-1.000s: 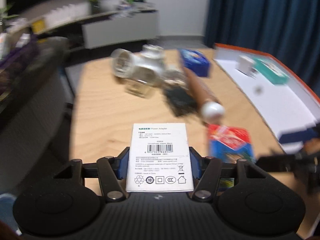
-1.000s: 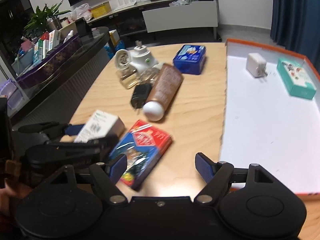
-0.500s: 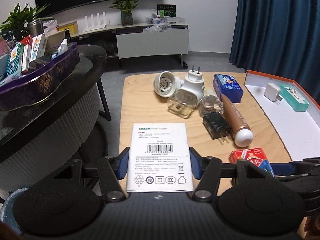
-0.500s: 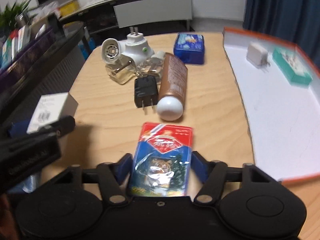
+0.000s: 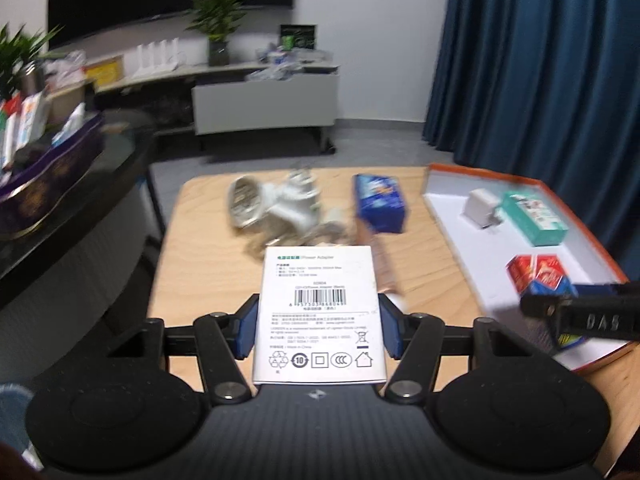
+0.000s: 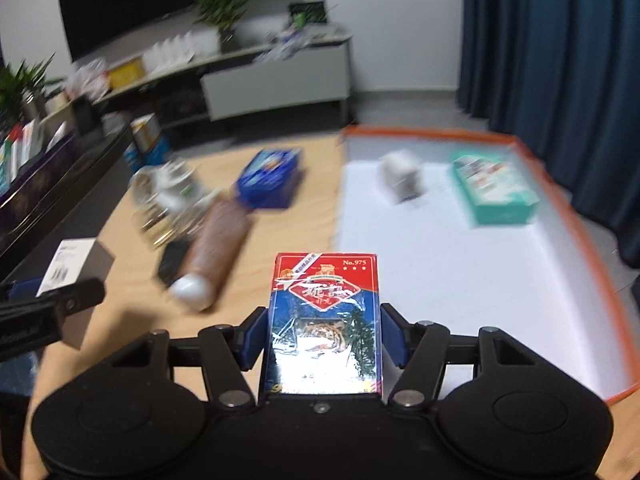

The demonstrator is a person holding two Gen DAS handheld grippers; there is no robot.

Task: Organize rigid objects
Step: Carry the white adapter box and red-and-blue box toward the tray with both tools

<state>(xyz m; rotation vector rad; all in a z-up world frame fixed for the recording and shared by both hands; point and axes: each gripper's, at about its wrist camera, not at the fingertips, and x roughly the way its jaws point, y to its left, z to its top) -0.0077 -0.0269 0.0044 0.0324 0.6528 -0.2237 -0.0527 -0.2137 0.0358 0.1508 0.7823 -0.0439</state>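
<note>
My left gripper [image 5: 318, 328] is shut on a white power adapter box [image 5: 320, 300] and holds it above the wooden table [image 5: 200, 264]. My right gripper [image 6: 324, 336] has its jaws closing, and the pads press on a red and blue card box [image 6: 326, 300]. It holds that box up at the near left edge of the white tray with an orange rim [image 6: 480, 272]. The left wrist view shows the card box [image 5: 536, 276] over the tray's near corner. A white charger [image 6: 402, 176] and a teal box [image 6: 494, 188] lie in the tray.
On the table lie a blue box [image 6: 272, 176], a brown tube with a white cap [image 6: 216, 248], a black plug adapter [image 6: 172, 260] and a cluster of white plug-in parts [image 6: 168, 192]. A dark counter [image 5: 60, 216] stands to the left.
The right gripper's jaws shut on the card box, picked it up off the table and carried it right to the tray's edge. The left gripper rose with the white box.
</note>
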